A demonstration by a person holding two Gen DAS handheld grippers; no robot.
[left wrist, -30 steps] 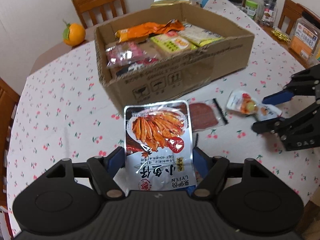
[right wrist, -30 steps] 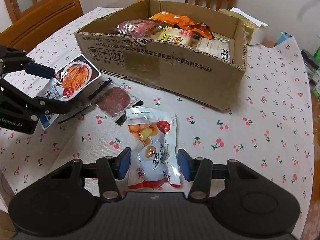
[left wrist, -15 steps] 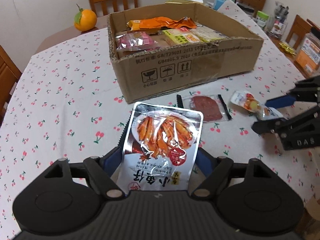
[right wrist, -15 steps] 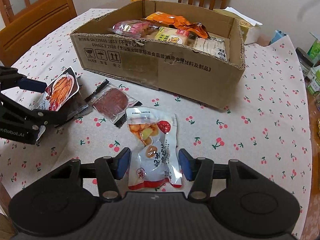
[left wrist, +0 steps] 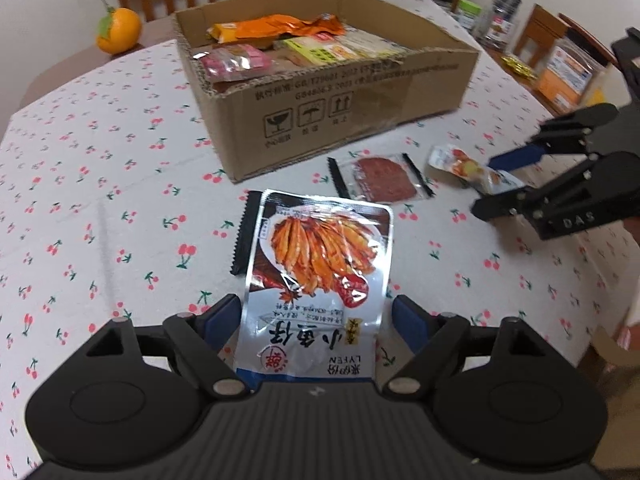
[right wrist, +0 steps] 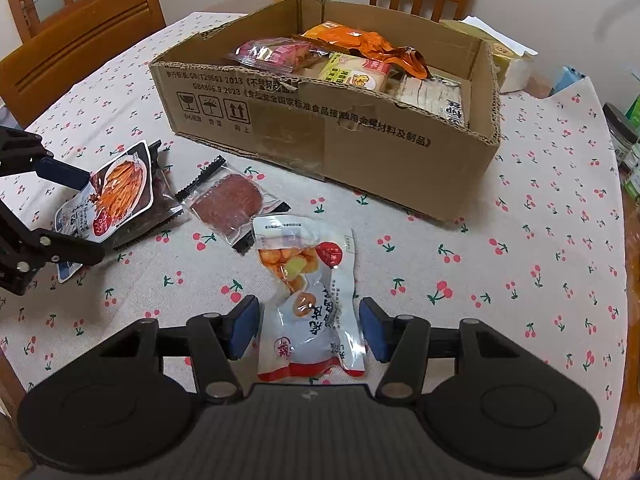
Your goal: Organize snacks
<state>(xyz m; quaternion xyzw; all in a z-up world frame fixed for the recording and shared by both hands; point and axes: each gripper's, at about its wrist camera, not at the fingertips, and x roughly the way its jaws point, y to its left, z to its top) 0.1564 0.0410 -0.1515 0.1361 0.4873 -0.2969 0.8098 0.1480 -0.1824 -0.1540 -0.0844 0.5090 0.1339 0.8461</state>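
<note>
Quick note from my end of the rig. At that point both sets of tongs were down over snack packets on the cherry-print tablecloth (right wrist: 540,240), just in front of the cardboard box (right wrist: 360,148) that already had a bunch of snacks in it.

Left gripper (left wrist: 316,322): jaws had just been opening, and the silver packet of spicy orange strips (left wrist: 320,276) sat between them. The right pad stood clear of it; the left pad looked right at the packet's edge, and I judged no real squeeze there. The packet's far end seemed to rest on a dark packet (right wrist: 160,204) underneath.

Right gripper (right wrist: 310,326): same story, jaws had just been opening a bit, and the white pouch with the orange and green bits (right wrist: 312,296) lay between the pads with a sliver of daylight on both sides. So nothing was actually gripped by either.

The thing that mattered for the next move: each packet's long axis ran straight out along its gripper's fingers, toward the box, with the near end between the pads. So my guess was a plain close would catch either by its narrow width. The clear-wrapped slice of dried meat (right wrist: 228,204) lay between the two packets, near the box's front wall, roughly as close to one hand as the other.
</note>
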